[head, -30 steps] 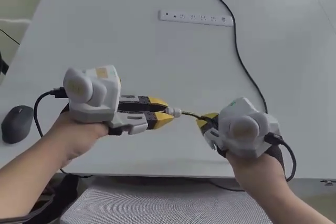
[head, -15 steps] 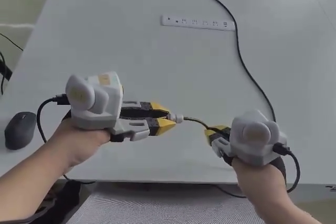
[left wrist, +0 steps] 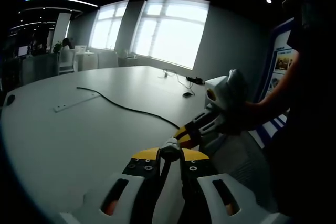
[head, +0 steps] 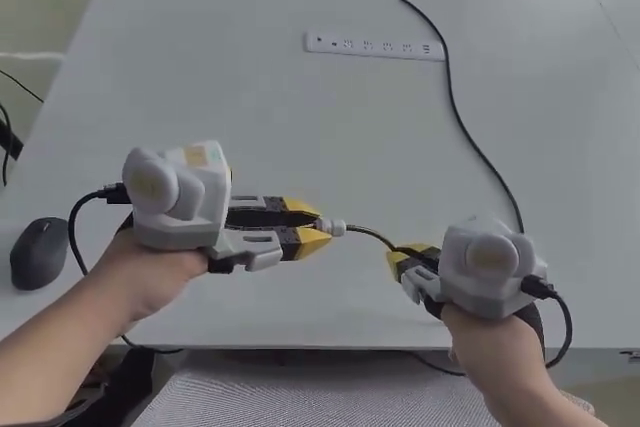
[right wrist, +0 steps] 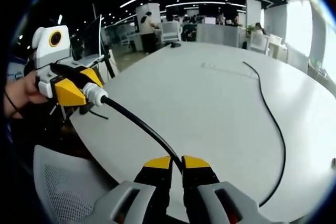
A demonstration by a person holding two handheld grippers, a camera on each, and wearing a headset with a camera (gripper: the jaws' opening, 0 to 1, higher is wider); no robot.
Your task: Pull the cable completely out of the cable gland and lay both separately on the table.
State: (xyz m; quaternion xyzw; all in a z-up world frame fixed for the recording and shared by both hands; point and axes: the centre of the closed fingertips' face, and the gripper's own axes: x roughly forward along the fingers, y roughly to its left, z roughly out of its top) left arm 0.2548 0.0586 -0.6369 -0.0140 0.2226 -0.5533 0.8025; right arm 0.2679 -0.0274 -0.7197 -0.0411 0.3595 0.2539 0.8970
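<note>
The cable gland (head: 333,228) is clamped in the jaws of the left gripper (head: 318,227), over the worktop (head: 300,117) edge. The cable (head: 372,236) runs toward four o'clock into the right gripper (head: 400,255), apparently pinched there. The right gripper view confirms that grip.

Surface: broad white table (head: 250,97) | far centre: long white plastic power strip (head: 375,45) | right: thin black cord (head: 465,132) curving from far to near edge, passing the strip's right end | near left: dark grey computer mouse (head: 38,252).
</note>
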